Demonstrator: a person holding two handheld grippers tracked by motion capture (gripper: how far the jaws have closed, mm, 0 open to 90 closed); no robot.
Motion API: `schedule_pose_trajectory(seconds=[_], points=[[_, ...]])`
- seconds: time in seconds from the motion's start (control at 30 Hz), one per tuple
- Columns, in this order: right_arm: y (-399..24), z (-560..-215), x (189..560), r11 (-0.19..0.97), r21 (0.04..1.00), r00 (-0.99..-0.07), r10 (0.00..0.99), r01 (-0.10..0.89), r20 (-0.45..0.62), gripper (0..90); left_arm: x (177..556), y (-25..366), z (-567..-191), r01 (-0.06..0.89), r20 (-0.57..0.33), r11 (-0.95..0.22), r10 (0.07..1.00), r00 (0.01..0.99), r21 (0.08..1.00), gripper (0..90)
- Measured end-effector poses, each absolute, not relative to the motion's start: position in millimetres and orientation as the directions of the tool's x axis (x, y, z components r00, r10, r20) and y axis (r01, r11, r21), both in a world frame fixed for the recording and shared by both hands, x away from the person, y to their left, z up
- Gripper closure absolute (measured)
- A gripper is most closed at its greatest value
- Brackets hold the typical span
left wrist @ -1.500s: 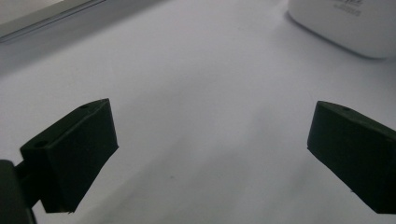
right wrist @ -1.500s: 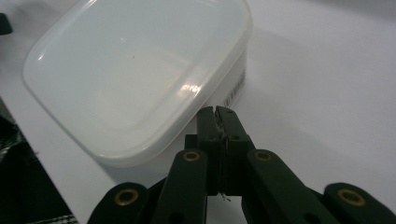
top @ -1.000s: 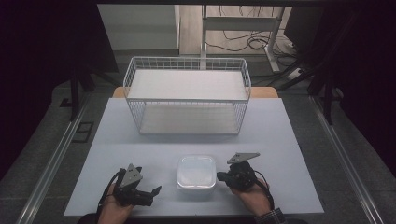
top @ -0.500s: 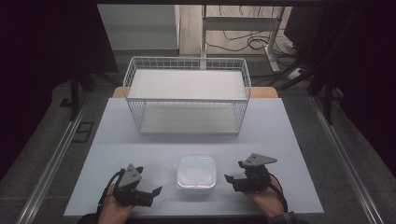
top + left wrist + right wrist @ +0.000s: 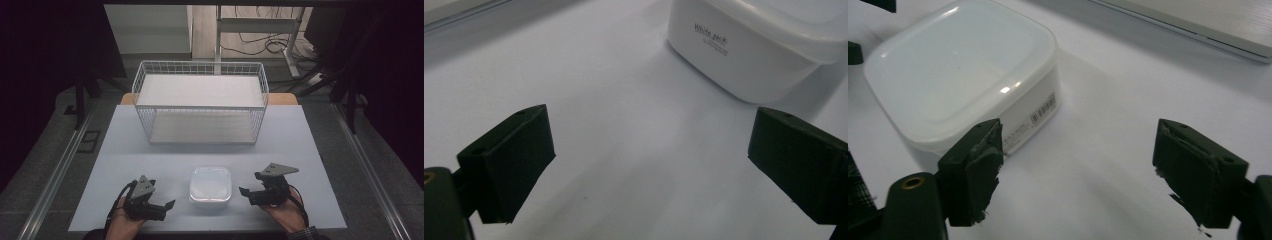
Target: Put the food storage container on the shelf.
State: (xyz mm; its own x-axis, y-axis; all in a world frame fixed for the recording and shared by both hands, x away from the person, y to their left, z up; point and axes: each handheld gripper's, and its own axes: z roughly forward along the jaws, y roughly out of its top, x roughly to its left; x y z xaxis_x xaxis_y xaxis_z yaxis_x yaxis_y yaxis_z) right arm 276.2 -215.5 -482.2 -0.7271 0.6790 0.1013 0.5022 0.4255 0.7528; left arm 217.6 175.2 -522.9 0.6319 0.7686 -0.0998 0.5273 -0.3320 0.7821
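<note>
The white lidded container (image 5: pixel 210 185) sits on the pale table (image 5: pixel 310 150), between the two grippers and apart from both; it is a squarish tub with rounded corners, its lid on, small dark print on the side wall that faces the left gripper (image 5: pixel 162 206) and a printed label on the wall that faces the right gripper (image 5: pixel 248 193).

In the left gripper view the container (image 5: pixel 754 50) lies ahead and toward the right-hand jaw, beyond the tips; the jaws stand wide apart with nothing but bare table (image 5: pixel 614 130) between them — no pad touches anything.

In the right gripper view the container (image 5: pixel 963 75) lies ahead and to the side of the left-hand jaw, whose tip overlaps the tub's near corner in the picture, though whether it touches I cannot tell; the gap between the jaws holds only table (image 5: pixel 1108 125). These jaws have just been opening and now stand wide, gripping nothing; the pads look worn and ragged at their edges.

From the high view each gripper rests low near the table's near edge, a hand beneath it, tips turned inward toward the container — the left one just beside its left wall, the right one just beside its right wall; the right gripper carries a grey three-cornered plate on top.

Well beyond both grippers, toward the far side of the table, stands a white wire basket (image 5: pixel 200 102) with a pale board across its top and another on its floor; behind it cables lie on the floor.
</note>
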Motion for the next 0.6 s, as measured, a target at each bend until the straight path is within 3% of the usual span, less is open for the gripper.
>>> schedule_pose_trajectory(seconds=[0.07, 0.2, 0.43, 0.6], points=[[-212, -479, 276, 0.429, 0.753, -0.733, 0.673, 0.498, 0.101, 22.7, 220, 174, -517, 0.532, -0.154, -0.292, 0.751, 0.643, 0.795, 4.3], [-208, -476, 276, 0.428, 0.761, -0.742, 0.663, 0.487, 0.102, 23.1, 224, 170, -512, 0.534, -0.174, -0.281, 0.741, 0.649, 0.797, 6.2], [-193, -470, 276, 0.437, 0.771, -0.764, 0.638, 0.463, 0.098, 23.3, 229, 154, -503, 0.497, -0.150, -0.309, 0.712, 0.686, 0.811, 15.5], [-185, -467, 275, 0.444, 0.775, -0.778, 0.621, 0.450, 0.096, 23.3, 236, 144, -499, 0.487, -0.143, -0.323, 0.698, 0.701, 0.812, 16.1]])
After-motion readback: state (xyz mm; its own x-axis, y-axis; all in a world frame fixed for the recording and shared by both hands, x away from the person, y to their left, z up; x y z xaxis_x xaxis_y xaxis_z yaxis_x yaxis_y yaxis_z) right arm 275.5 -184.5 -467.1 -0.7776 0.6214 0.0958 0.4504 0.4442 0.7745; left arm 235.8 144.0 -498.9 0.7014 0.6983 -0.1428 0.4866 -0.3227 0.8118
